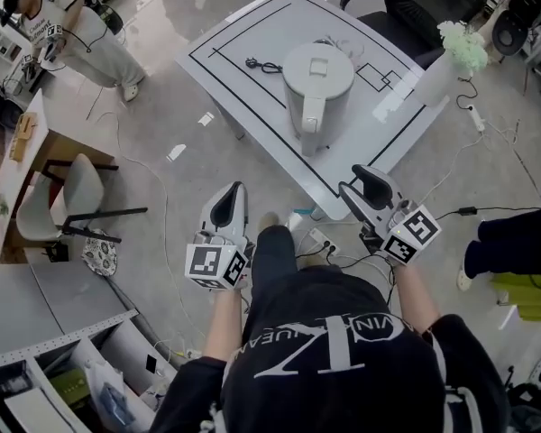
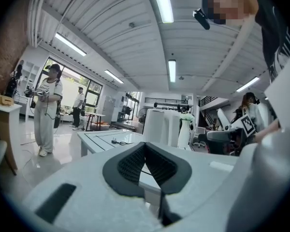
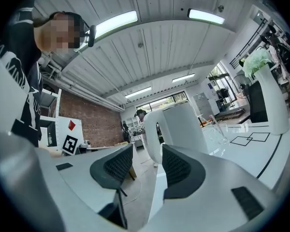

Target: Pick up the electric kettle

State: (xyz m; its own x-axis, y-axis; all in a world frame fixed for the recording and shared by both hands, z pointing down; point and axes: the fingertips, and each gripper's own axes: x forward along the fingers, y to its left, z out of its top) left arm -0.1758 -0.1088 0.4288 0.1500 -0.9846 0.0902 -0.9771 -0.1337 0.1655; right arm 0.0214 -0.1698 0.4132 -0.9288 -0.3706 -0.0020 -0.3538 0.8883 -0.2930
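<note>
The white electric kettle [image 1: 317, 79] stands upright on the white table [image 1: 252, 34] with black line markings, its handle [image 1: 310, 120] turned toward me. Both grippers are short of the table's near edge and touch nothing. My left gripper [image 1: 235, 188] has its pads together at the tips; in the left gripper view [image 2: 145, 147] the kettle [image 2: 159, 126] is well ahead. My right gripper [image 1: 360, 183] is open, with a clear gap and nothing between the pads. In the right gripper view [image 3: 147, 159] the kettle [image 3: 183, 124] and its handle [image 3: 152, 129] are straight beyond that gap.
A black power cord [image 1: 263, 65] lies on the table left of the kettle. A white vase with pale flowers [image 1: 449, 59] stands at the table's right edge, with a clear glass [image 3: 219, 132] near it. A black chair [image 1: 419, 3] is behind, a power strip [image 1: 319, 239] lies on the floor, and a person [image 1: 83, 31] stands far left.
</note>
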